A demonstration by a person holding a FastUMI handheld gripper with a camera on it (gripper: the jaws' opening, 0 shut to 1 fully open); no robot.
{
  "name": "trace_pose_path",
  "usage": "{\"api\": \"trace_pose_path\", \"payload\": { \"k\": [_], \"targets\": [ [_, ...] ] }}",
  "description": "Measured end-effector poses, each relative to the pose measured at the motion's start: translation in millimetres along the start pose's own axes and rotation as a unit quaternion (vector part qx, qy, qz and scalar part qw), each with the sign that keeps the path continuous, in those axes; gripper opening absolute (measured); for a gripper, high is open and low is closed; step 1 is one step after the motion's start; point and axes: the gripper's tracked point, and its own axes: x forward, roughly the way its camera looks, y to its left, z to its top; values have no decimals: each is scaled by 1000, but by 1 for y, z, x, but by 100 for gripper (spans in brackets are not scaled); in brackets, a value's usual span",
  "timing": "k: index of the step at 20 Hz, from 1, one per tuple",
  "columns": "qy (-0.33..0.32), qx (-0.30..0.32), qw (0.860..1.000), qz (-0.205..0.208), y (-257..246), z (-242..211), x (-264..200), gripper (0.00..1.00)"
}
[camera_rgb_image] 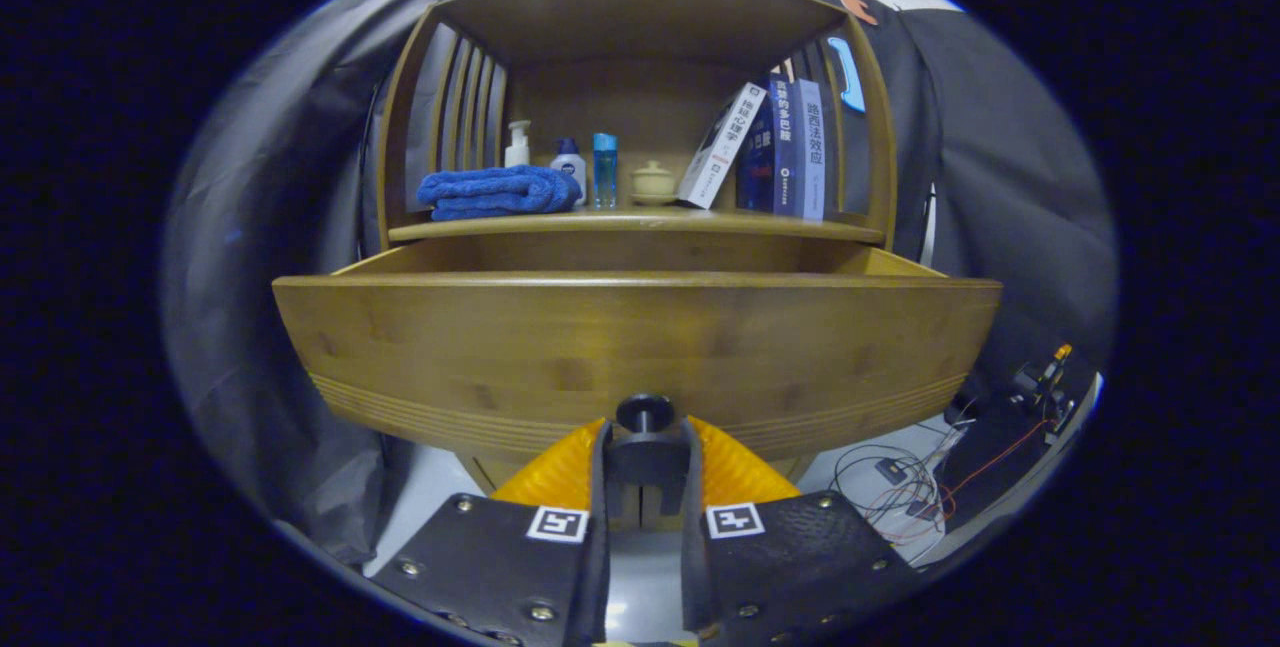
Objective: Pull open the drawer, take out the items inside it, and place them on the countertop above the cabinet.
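Observation:
The wooden drawer [640, 347] of the cabinet stands pulled out towards me, its wide front panel just ahead of my fingers. Its dark round knob [645, 412] sits between my fingertips, and my gripper [645, 435] is shut on it, low on the panel's middle. The front panel hides the inside of the drawer, so I cannot see any items in it. Above the drawer runs the countertop [640, 223], under a curved wooden hood.
On the countertop lie a folded blue towel [498, 192], a white pump bottle [517, 144], two small bottles [588, 167], a pale lidded jar [653, 182] and several books [775, 147] leaning at the right. Cables and small devices [940, 487] lie on the floor to the right.

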Motion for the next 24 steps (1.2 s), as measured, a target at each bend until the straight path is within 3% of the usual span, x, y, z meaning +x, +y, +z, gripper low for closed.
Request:
{"api": "trace_pose_path", "payload": {
  "k": [10,12,15,16,20,24],
  "targets": [
    [1,1,1000,11,2,-13,-35,29],
    [-9,-2,1000,25,7,-9,-46,42],
    [-43,22,999,20,5,13,-71,62],
    [-52,30,998,15,2,21,-77,64],
    [-78,22,997,3,-1,55,-83,87],
    [-81,15,997,10,5,83,-74,95]
  ]
}}
